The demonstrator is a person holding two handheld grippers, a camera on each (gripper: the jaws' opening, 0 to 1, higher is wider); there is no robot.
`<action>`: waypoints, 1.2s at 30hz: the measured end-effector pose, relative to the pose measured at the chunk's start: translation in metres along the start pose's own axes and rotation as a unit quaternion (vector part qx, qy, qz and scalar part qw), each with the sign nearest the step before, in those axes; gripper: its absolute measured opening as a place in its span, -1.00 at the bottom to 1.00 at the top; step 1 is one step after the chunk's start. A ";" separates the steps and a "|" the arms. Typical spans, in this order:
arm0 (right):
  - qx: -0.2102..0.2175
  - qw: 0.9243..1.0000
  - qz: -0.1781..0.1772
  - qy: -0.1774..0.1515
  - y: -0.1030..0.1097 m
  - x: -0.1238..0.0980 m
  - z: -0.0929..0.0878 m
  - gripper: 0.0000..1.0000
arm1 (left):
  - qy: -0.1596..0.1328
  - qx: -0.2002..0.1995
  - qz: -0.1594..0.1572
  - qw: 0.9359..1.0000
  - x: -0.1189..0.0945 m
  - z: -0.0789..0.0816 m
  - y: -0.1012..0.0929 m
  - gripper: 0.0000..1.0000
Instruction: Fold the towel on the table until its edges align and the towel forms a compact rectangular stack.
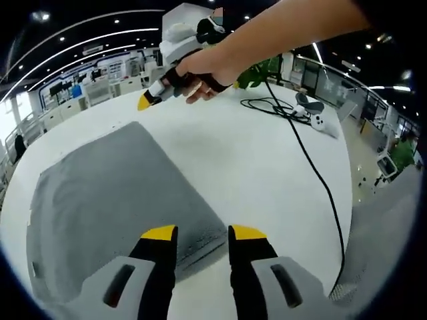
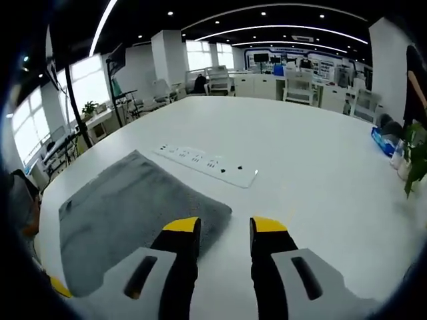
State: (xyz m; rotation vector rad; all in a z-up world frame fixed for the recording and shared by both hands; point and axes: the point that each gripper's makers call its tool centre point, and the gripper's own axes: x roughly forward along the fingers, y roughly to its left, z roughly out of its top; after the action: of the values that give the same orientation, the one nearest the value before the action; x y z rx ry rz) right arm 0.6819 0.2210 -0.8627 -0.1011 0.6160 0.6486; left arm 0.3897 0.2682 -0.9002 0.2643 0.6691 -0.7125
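A grey towel (image 1: 113, 193) lies spread on the white table (image 1: 253, 167), and its near right corner looks thick. My left gripper (image 1: 203, 233) stands open just over that corner, with nothing clamped between its yellow-tipped jaws. At the towel's far side a hand holds my right gripper (image 1: 148, 100) above the table. In the right gripper view the same towel (image 2: 127, 207) lies at lower left. There my right gripper (image 2: 225, 227) is open, its left jaw over the towel's edge and its right jaw over bare table.
A white power strip (image 2: 207, 163) lies just beyond the towel. A black cable (image 1: 313, 167) runs across the table to white controllers (image 1: 313, 113) at the far right. A green plant (image 2: 417, 160) and a blue object (image 2: 383, 140) stand at the table's edge. Office desks lie behind.
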 end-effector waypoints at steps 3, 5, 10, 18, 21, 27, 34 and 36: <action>-0.004 1.000 0.002 0.001 0.002 0.002 0.000 -0.42 | 0.008 0.003 -0.006 1.000 0.003 -0.001 -0.004 -0.42; -0.005 1.000 0.004 0.003 0.002 0.006 -0.001 -0.42 | 0.012 0.003 -0.007 1.000 0.004 -0.003 -0.004 -0.43; -0.010 1.000 0.011 0.013 0.001 0.014 -0.008 -0.44 | 0.031 0.011 -0.019 0.999 0.008 -0.008 -0.013 -0.43; -0.030 0.999 0.025 0.029 0.011 0.030 -0.016 -0.47 | 0.031 0.046 -0.014 0.998 0.014 -0.009 -0.012 -0.45; -0.005 0.999 0.027 0.027 0.011 0.037 -0.019 -0.49 | 0.027 0.045 -0.011 0.999 0.015 -0.009 -0.010 -0.50; -0.020 0.998 0.026 0.049 0.012 0.045 -0.026 -0.62 | 0.029 0.046 -0.004 0.999 0.017 -0.008 -0.008 -0.63; -0.007 0.997 0.033 0.069 0.005 0.049 -0.037 -0.76 | 0.038 0.066 -0.005 0.997 0.018 -0.007 -0.014 -0.81; 0.013 0.997 0.032 0.064 0.001 0.042 -0.038 -0.81 | 0.040 0.053 -0.009 0.998 0.020 -0.006 -0.015 -0.83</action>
State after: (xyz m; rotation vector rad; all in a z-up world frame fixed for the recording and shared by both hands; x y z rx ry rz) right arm 0.6887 0.2344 -0.9176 -0.1001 0.7524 0.6997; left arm 0.3873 0.2498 -0.9178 0.3856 0.7110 -0.7583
